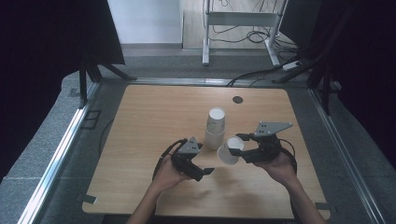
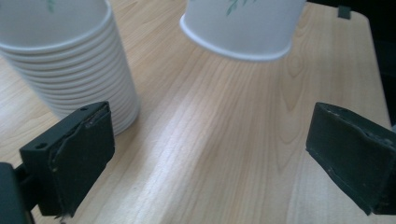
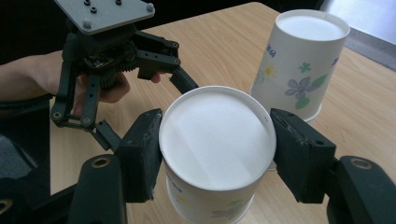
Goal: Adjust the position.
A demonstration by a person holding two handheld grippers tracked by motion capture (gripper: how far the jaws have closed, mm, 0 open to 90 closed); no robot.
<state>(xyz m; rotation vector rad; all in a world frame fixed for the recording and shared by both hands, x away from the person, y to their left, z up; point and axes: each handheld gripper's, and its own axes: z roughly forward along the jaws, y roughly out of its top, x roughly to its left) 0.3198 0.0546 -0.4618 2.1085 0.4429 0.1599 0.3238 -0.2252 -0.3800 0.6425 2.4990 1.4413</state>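
A stack of white flower-printed paper cups [image 1: 215, 128] stands upside down at the middle of the wooden table [image 1: 154, 112]. My right gripper [image 1: 237, 145] is shut on a single paper cup [image 1: 230, 150], held tilted just right of the stack and off the tabletop. In the right gripper view the pads [image 3: 140, 158] press both sides of this cup [image 3: 217, 140], its base toward the camera, with the stack [image 3: 299, 65] behind. My left gripper [image 1: 201, 173] sits open near the stack's front left. In its own view the left gripper [image 2: 210, 149] has bare table between the jaws, the stack [image 2: 70, 70] at the left and the held cup [image 2: 247, 28] above.
A small dark round spot [image 1: 238, 99] marks the table's far side. Beyond the far edge lie a white metal frame [image 1: 240, 18] and floor cables [image 1: 252, 36]. Black curtains hang on both sides, and a metal rail [image 1: 60, 149] runs along the left.
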